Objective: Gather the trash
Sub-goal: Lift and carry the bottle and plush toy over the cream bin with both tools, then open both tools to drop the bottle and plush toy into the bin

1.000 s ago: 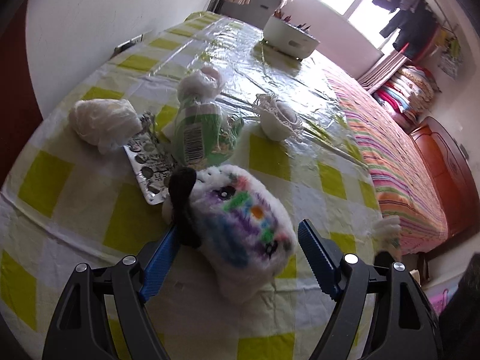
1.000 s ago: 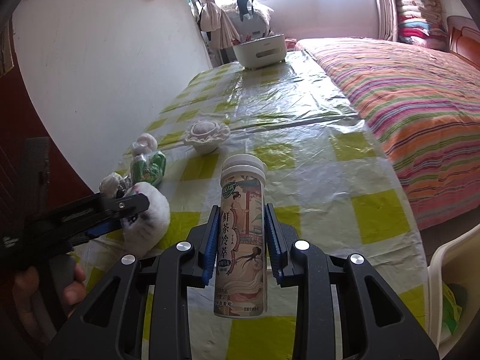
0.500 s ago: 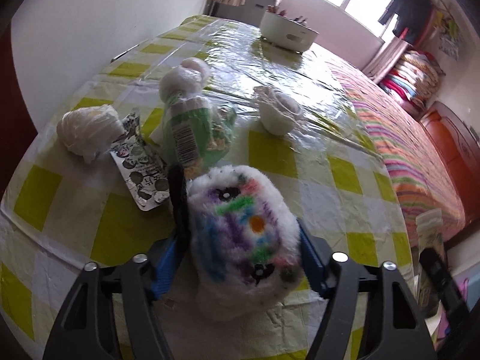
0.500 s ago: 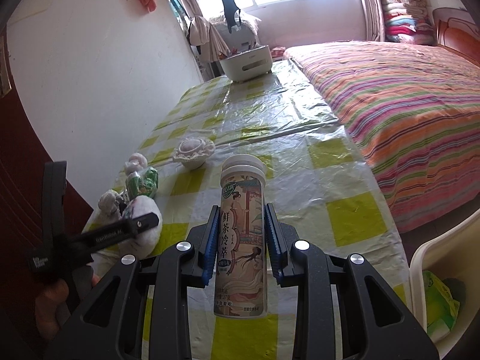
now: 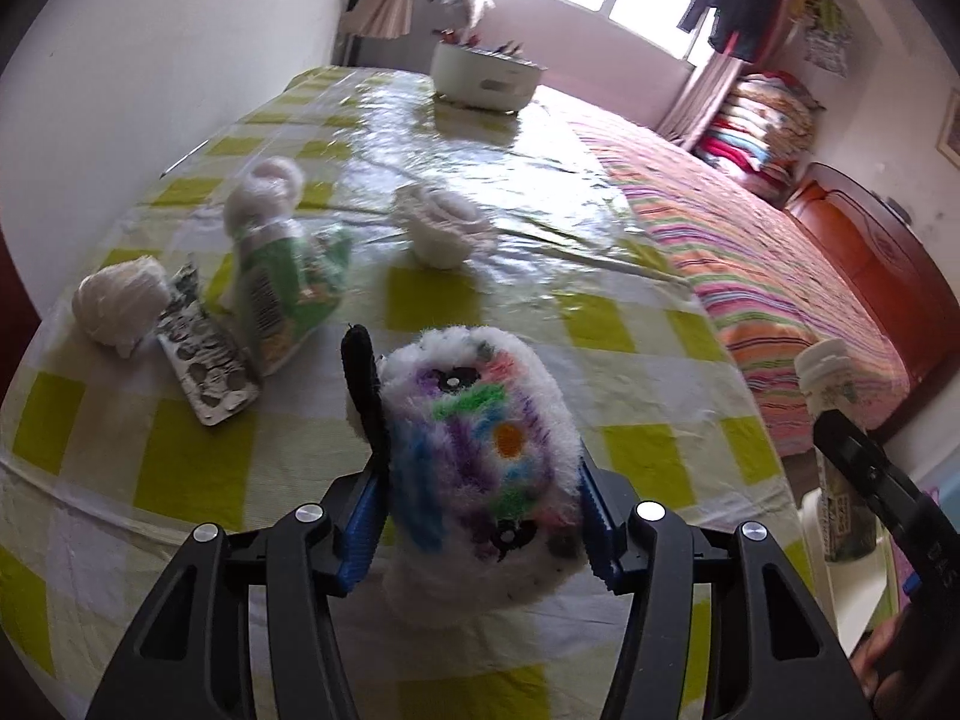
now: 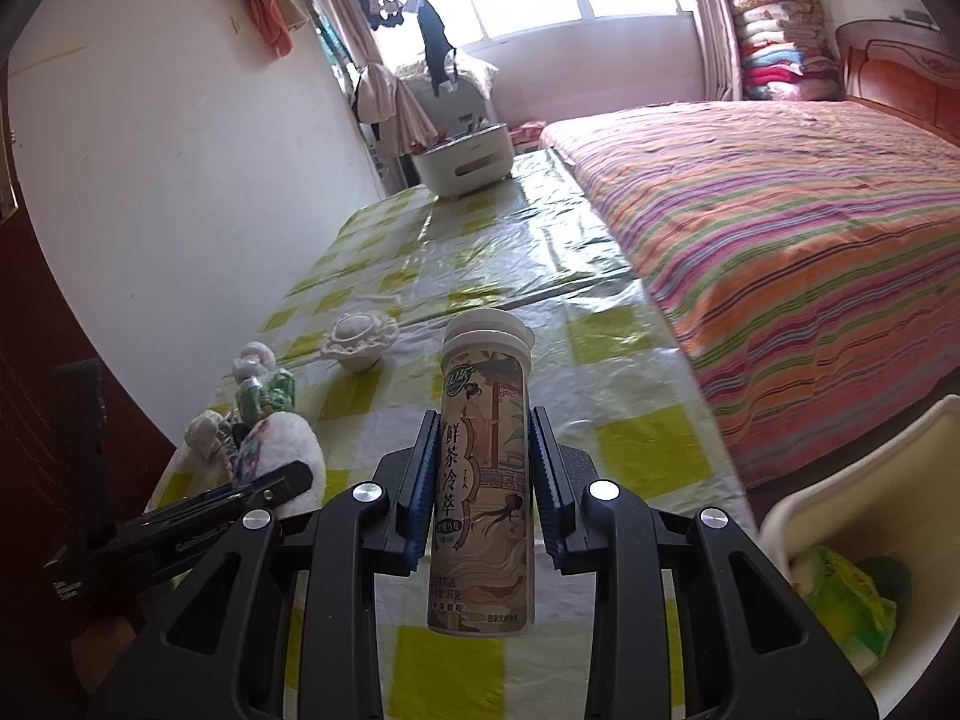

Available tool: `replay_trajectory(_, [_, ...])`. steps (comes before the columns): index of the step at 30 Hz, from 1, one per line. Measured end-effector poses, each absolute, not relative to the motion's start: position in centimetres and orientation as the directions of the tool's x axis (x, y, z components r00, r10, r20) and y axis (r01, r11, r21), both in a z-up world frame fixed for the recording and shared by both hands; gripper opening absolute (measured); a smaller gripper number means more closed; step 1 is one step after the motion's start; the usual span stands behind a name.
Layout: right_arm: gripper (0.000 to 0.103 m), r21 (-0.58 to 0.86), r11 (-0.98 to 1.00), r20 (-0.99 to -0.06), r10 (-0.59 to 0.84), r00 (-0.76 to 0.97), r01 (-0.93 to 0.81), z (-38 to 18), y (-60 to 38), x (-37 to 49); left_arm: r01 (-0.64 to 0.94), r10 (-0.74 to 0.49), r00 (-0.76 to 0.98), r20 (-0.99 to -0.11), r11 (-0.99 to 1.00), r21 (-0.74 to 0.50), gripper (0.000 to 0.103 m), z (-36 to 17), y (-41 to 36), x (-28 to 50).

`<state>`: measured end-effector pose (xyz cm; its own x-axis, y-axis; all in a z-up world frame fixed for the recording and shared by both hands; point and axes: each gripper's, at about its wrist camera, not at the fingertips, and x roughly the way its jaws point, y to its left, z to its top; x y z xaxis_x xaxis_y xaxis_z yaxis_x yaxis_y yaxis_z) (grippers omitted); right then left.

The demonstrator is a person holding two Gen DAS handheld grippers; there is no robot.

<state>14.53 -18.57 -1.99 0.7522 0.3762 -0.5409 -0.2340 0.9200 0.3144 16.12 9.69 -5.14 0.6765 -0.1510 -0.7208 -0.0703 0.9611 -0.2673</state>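
Note:
A fluffy white plush toy (image 5: 480,450) with coloured patches and a black ear sits between the blue pads of my left gripper (image 5: 480,468). The jaws are closing and both pads press into its sides, just over the checked tablecloth (image 5: 198,468). In the right wrist view my right gripper (image 6: 485,450) is shut on an upright tea tube (image 6: 486,372) with a white cap, held above the table. That tube (image 5: 831,378) also shows at the right edge of the left wrist view. A crumpled tissue ball (image 5: 120,300), an empty blister pack (image 5: 207,360) and a green wrapper (image 5: 282,294) lie at the left.
A cream bin (image 6: 840,480) holding a green packet (image 6: 846,594) stands at the lower right, beside the table's front corner. A small white crocheted bowl (image 5: 444,228) sits mid-table and a white box (image 5: 483,75) at the far end. A striped bed (image 6: 780,228) borders the table's right side.
The left jaws have closed in from either side onto the plush toy, and the view has rolled. The right gripper has drawn back with the tube, bringing the bin into view.

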Motion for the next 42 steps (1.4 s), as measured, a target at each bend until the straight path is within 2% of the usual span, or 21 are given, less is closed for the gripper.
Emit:
replay_trajectory(22, [0.028, 0.321, 0.947, -0.485, 0.142, 0.863, 0.025, -1.8, -31.0, 10.4, 0.181, -0.282, 0.7, -0.656, 0.959, -0.219, 0.053, -3.7, -0.1, 14.1])
replay_trajectory(29, [0.028, 0.365, 0.922, -0.471, 0.066, 0.88, 0.126, -2.6, -35.1, 8.5, 0.225, -0.313, 0.691, -0.651, 0.95, -0.218, 0.053, -3.7, -2.1, 13.8])
replay_trajectory(38, [0.028, 0.41, 0.89, -0.451, 0.008, 0.892, 0.199, -2.8, -37.0, 7.0, 0.274, -0.341, 0.682, -0.647, 0.939, -0.206, 0.053, -3.4, -4.2, 13.2])
replay_trajectory(42, [0.032, 0.424, 0.877, -0.458, -0.007, 0.889, 0.226, -3.3, -37.3, 6.8, 0.302, -0.365, 0.673, -0.643, 0.929, -0.212, 0.053, -3.1, -5.0, 12.7])
